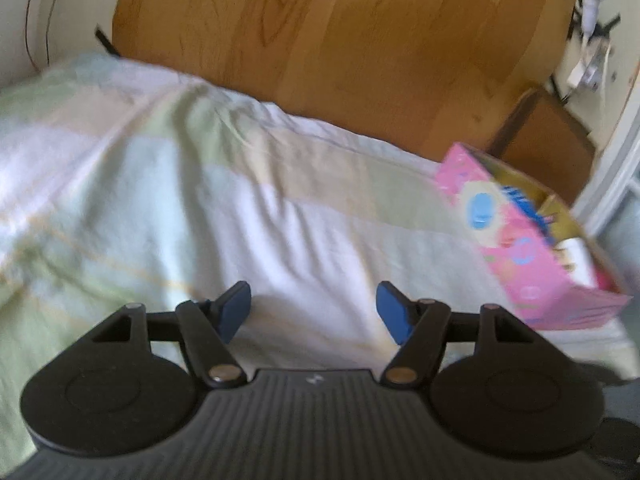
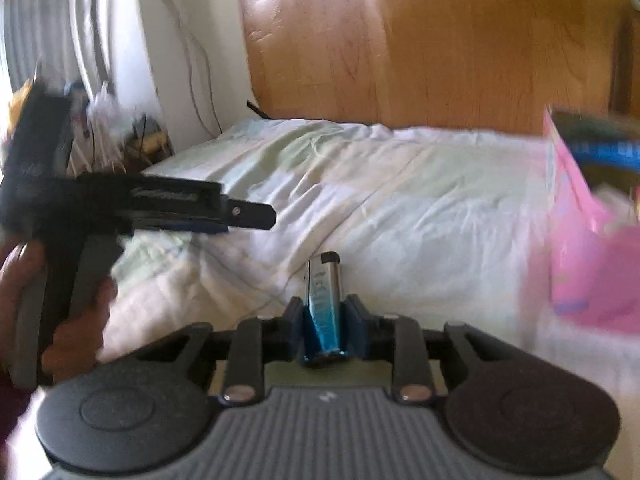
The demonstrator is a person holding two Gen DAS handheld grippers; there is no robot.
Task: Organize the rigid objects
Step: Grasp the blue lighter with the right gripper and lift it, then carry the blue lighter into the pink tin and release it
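My right gripper is shut on a small blue and silver cylinder, like a battery, held above the bed sheet. A pink open box with several items inside lies on the sheet at the right; it also shows blurred in the right wrist view. My left gripper is open and empty over the sheet, left of the box. The left gripper also shows in the right wrist view, held by a hand at the left.
A wooden headboard stands behind the bed. A brown cardboard box stands beyond the pink box. Cables and clutter sit by the wall at the bed's far left.
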